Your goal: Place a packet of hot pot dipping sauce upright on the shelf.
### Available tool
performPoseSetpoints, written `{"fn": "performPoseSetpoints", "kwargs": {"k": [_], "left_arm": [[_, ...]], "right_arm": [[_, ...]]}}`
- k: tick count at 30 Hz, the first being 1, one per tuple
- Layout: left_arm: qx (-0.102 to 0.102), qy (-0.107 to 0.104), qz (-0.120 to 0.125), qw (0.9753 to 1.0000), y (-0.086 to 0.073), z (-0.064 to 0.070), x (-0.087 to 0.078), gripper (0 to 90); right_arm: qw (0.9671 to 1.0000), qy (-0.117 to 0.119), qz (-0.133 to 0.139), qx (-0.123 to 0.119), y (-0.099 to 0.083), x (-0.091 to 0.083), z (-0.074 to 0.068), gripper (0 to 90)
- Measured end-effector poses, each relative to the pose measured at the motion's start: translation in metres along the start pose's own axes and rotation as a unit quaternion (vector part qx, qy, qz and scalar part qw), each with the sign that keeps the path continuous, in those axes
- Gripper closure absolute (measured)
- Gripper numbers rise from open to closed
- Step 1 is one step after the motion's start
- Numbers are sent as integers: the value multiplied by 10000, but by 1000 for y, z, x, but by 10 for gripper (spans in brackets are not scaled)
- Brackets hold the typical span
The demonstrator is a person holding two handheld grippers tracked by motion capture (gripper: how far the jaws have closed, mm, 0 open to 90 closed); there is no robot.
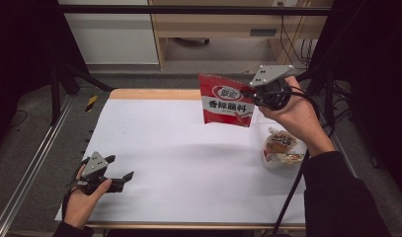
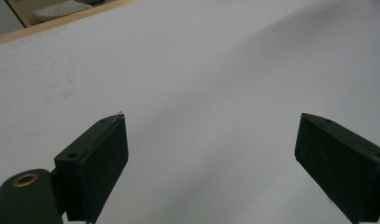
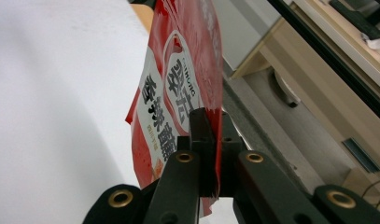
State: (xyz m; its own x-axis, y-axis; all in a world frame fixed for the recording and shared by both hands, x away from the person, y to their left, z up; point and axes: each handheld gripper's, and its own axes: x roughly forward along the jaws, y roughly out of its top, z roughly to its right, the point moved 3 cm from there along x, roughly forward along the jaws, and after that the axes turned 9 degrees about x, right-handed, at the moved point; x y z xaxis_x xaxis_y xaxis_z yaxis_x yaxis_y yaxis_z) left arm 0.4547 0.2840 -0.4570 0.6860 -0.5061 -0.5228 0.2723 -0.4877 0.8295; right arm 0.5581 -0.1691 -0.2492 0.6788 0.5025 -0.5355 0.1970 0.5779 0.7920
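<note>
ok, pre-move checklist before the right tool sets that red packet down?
1. Grip: right tool jaws closed on the red packet's edge. Ok.
2. Packet lifted off the white table. Ok.
3. Drop zone: bare white surface below and to the left of the packet. Ok.
4. Second packet lies near the right forearm; placing to the right risks contact. Not ok.
5. Left tool open, holding nothing, low at the near left. Ok.
6. Grip strength on the thin edge: cannot tell.

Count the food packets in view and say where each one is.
2. The red packet hangs above the table's far right, clamped in the right hand-held gripper. The pale packet lies on the white table, near the right edge.
</note>
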Motion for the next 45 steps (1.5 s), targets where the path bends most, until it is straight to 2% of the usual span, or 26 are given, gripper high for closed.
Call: {"fn": "performPoseSetpoints", "kwargs": {"k": [6,12,18,29,35,40,45], "left_arm": [[52,-29,-65,10000,-1,3,0,94],[172,-69,-144,9997,0,6,3,94],[153,-82,-148,9997,-1,6,3,94],[140,-58,-137,9998,-1,5,1,94],[124,-49,-171,9998,-2,4,2,94],[95,-49,-162,9998,-2,3,2,94],[83,-57,-183,9998,-3,4,3,94]], "right_arm": [[9993,-281,46,229,-5,-1,15,899],[9980,-447,167,410,-9,-6,25,899],[9964,-625,161,557,-15,-9,33,899],[9928,-810,183,860,-30,-18,45,899],[9916,-893,164,924,-42,-20,52,899],[9878,-1069,173,1115,-58,-24,60,899],[9846,-1209,13,1264,-76,-28,68,899]]}}
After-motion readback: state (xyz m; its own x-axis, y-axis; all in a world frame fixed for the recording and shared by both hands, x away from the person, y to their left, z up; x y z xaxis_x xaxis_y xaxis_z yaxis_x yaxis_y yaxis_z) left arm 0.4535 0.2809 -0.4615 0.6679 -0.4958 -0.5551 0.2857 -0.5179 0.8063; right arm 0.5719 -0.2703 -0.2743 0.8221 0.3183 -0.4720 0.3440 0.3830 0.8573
